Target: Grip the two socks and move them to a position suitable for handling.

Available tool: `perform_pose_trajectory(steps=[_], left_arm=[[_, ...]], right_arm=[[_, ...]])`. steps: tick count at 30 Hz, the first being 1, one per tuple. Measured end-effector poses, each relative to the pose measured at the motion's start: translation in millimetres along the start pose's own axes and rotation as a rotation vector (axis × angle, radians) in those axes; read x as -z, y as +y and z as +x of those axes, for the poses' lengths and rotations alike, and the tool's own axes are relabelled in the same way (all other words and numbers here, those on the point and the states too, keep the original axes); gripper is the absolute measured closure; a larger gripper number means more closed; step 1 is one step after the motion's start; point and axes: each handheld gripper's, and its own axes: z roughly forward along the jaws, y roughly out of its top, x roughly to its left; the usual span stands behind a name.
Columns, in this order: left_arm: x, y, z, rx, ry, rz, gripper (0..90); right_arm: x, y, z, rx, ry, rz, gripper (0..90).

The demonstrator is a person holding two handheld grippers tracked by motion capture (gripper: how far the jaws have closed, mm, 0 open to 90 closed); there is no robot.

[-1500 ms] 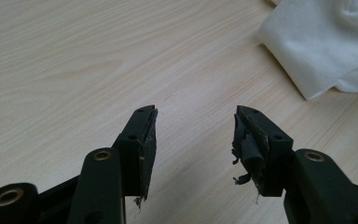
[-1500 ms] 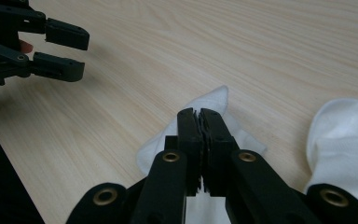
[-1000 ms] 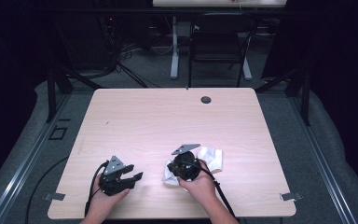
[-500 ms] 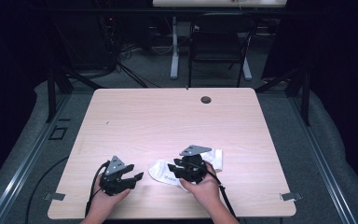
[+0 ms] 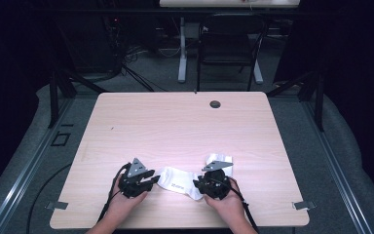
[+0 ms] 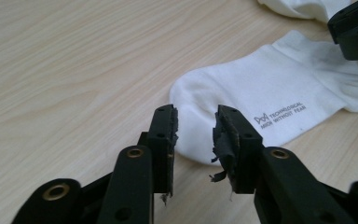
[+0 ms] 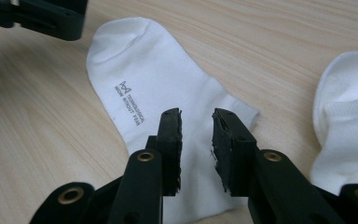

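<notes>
Hovering both grippers, left [image 6: 196, 123] and right [image 7: 196, 126], jaws narrowly apart and empty, over the flat sock [image 5: 177, 179] near the table's [image 5: 175, 126] front edge (second sock [image 7: 349, 135] beside); I judge pairing undone.

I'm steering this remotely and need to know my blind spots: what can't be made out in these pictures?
- Second sock: cut off by the right edge of the right gripper view; in the high view the right gripper covers part of it.
- Printed sock: its lettering is too small to read in the high view.
- Its cuff end: hidden behind the right gripper's fingers in that gripper's view.
- Left gripper: its opening is too small to judge in the high view.
</notes>
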Motion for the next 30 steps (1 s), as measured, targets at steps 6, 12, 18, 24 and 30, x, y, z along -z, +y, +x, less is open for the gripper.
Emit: perform_pose_trajectory(steps=[6,12,18,24,30], left_arm=[[-16.5,-1.3,0.2,0.004,-0.003,0.059,74.8],[-16.3,-4.4,-4.0,-0.021,-0.02,0.081,75.7],[-6.3,-11.3,-8.0,-0.006,-0.042,0.097,75.6],[6.0,-21.2,-11.4,0.028,-0.069,0.104,75.9],[16.5,-30.0,-17.3,0.061,-0.078,0.104,76.2]], right_arm=[[2.3,-3.1,0.7,0.005,-0.024,0.014,78.1],[-3.9,-8.0,-4.4,-0.005,-0.038,0.046,80.9],[-8.1,-10.9,-6.6,-0.006,-0.03,0.08,82.3],[-8.1,-12.0,4.0,0.044,-0.015,0.114,81.8],[-7.1,-16.2,8.4,0.041,-0.008,0.098,81.6]])
